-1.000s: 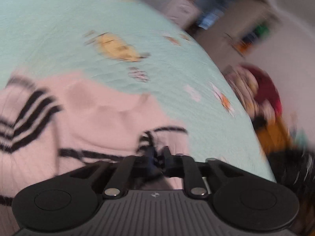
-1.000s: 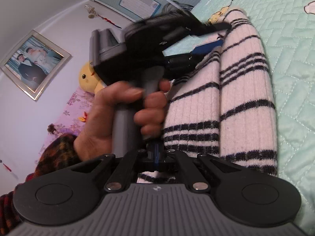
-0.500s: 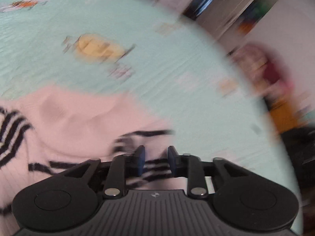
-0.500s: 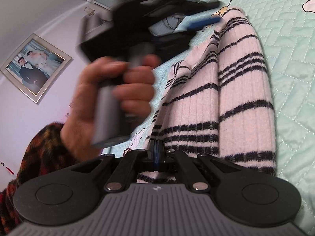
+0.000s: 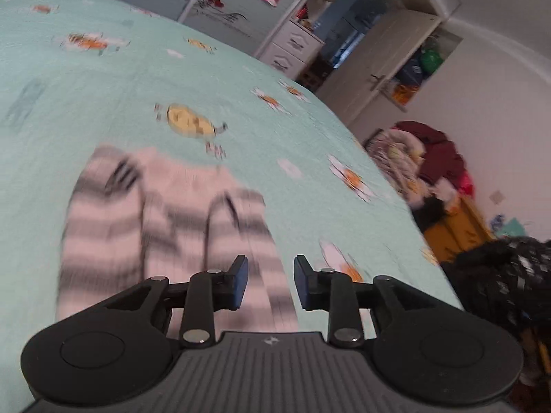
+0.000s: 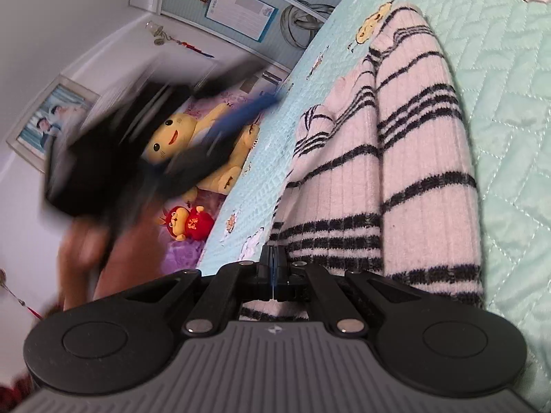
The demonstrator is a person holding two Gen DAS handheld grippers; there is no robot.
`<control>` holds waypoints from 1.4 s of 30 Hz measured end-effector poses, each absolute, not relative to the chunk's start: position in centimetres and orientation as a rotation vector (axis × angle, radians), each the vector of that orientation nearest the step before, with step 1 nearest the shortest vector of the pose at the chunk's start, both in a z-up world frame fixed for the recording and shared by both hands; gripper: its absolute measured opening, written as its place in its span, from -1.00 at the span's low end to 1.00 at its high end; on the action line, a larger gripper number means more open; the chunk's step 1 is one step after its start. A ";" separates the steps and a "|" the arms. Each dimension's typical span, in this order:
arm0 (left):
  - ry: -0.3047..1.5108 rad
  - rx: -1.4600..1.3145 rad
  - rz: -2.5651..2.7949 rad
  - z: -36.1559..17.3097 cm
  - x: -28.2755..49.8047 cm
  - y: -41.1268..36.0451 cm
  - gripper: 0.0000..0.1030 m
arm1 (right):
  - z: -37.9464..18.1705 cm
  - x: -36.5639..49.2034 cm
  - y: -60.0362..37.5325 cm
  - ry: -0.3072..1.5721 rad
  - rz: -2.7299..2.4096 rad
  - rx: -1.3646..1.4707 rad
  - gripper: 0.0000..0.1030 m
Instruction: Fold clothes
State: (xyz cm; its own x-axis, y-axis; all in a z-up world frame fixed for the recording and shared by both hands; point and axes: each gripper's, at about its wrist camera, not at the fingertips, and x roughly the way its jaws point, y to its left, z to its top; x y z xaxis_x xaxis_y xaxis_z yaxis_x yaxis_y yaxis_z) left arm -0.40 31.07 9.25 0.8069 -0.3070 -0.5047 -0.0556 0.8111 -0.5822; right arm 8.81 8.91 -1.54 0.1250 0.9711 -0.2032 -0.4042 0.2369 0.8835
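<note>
Left wrist view: left gripper (image 5: 270,282) jaws have just been opening, nothing between them, above the striped sweater (image 5: 165,227) lying on the bed (image 5: 172,79). Right gripper (image 6: 273,268) is clamped on the sweater's near edge, likely anchoring the fold.

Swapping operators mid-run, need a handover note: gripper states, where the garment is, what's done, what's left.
Left gripper: open, empty, jaws just been opening, raised off the pink ribbed knit sweater with black stripes.
Right gripper: shut at the sweater's near edge; whether fabric is pinched can't be told.
Sweater lies on the mint quilted bedspread, sides folded in lengthwise.
Left: fold it crosswise, smooth it.
</note>
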 end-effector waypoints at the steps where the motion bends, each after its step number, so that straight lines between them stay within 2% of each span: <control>1: 0.642 -0.621 -0.144 8.4 -2.0 30.8 -0.28 | -1.6 8.9 8.8 0.940 1.158 0.773 -1.00; 4: 0.709 -0.639 -0.056 5.0 -3.7 30.9 -0.07 | -1.8 9.0 8.6 0.959 1.149 0.755 -1.00; 5: 0.712 -0.675 -0.029 4.6 -4.1 31.5 -0.44 | -1.9 9.0 8.6 0.961 1.144 0.746 -1.00; 6: 0.714 -0.715 -0.005 4.3 -4.6 32.0 -0.62 | -1.7 8.9 8.8 0.952 1.136 0.743 -1.00; 7: 0.695 -0.741 0.001 4.8 -5.3 32.2 -0.63 | -1.6 8.9 8.9 0.951 1.138 0.756 -1.00; 10: 0.634 -0.775 -0.012 6.8 -8.4 31.5 -0.63 | -1.6 8.7 8.0 0.917 1.143 0.789 -1.00; 13: 0.623 -0.771 -0.057 8.1 -12.2 30.1 -0.63 | -0.9 6.6 5.4 0.839 1.147 0.894 -0.57; 18: 0.700 -0.739 -0.125 6.2 -17.1 26.9 -0.63 | 3.6 -0.8 -0.1 0.767 1.152 0.906 -0.56; 21: 0.805 -0.666 -0.074 3.5 -17.8 24.8 -0.63 | 4.5 -6.9 -1.8 0.820 1.171 0.792 -0.56; 24: 0.766 -0.689 -0.042 3.1 -18.4 24.5 -0.62 | 2.8 -11.7 -1.1 0.931 1.107 0.560 -0.49; 26: 0.738 -0.683 -0.022 4.1 -19.1 24.3 -0.62 | 1.3 -13.5 0.0 0.943 1.013 0.397 -0.90; 27: 0.729 -0.659 -0.028 4.8 -19.8 23.9 -0.62 | 1.4 -14.1 -0.6 0.918 0.995 0.420 -0.89; 30: 0.725 -0.569 -0.092 6.1 -22.1 22.7 -0.50 | 3.4 -14.7 -2.4 0.890 0.982 0.559 -0.67; 34: 0.774 -0.462 -0.082 5.3 -24.1 21.7 -0.50 | 5.2 -17.1 -2.8 0.850 0.982 0.507 -0.48; 36: 0.728 -0.559 -0.073 4.9 -25.6 22.7 -0.50 | 5.7 -18.6 -1.2 0.836 0.965 0.395 -0.48; 40: 0.626 -0.721 -0.004 4.6 -29.3 25.2 -0.44 | 6.2 -23.9 3.1 0.605 0.966 -0.171 -0.41; 42: 0.634 -0.740 0.021 4.2 -29.4 25.7 -0.39 | 5.9 -26.6 5.2 0.473 0.956 -0.461 -0.41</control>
State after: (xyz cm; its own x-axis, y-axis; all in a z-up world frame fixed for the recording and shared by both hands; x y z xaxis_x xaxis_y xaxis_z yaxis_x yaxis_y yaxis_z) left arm -29.38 25.69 4.20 0.8141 -0.1992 -0.5456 -0.2344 0.7468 -0.6224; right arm -26.57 5.23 5.94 0.4922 0.6581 -0.5698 -0.8524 0.4970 -0.1624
